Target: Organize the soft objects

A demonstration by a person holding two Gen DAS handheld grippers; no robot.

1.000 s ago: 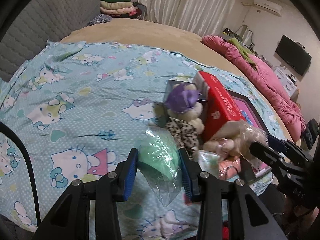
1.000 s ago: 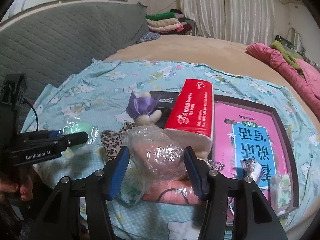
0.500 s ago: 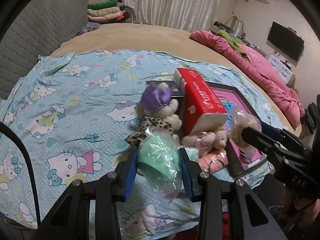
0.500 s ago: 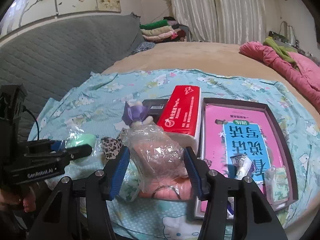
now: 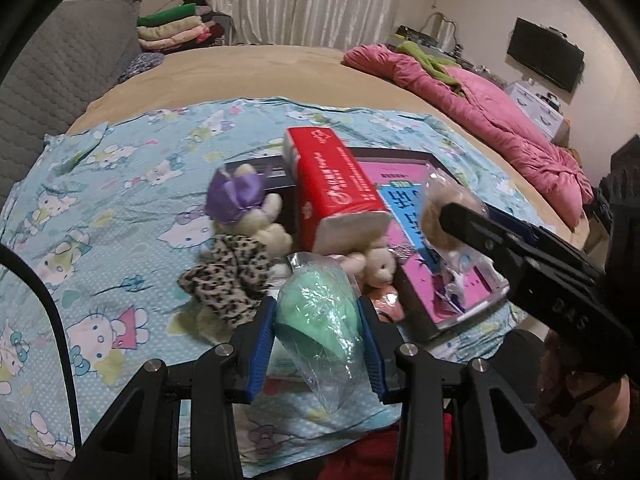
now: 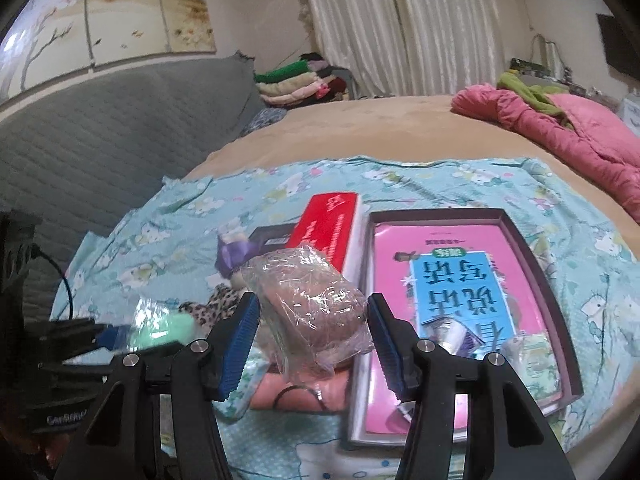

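Bottom centre: left gripper (image 5: pixel 316 344) clamped on green pack (image 5: pixel 320 312); right gripper (image 6: pixel 312 336) clamped on tan pack (image 6: pixel 312 304), both lifted. Mid-frame: plush (image 5: pixel 240 224), tissue box (image 5: pixel 336 192) unsorted by tray (image 6: pixel 568 364). Task barely begun, most left.

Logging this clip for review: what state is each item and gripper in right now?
left gripper: shut on the green bagged item, held above the sheet.
right gripper: shut on the brown bagged item.
red tissue pack: propped, tilted.
box: open, pink book inside.
leopard-dress plush: lying on the sheet.
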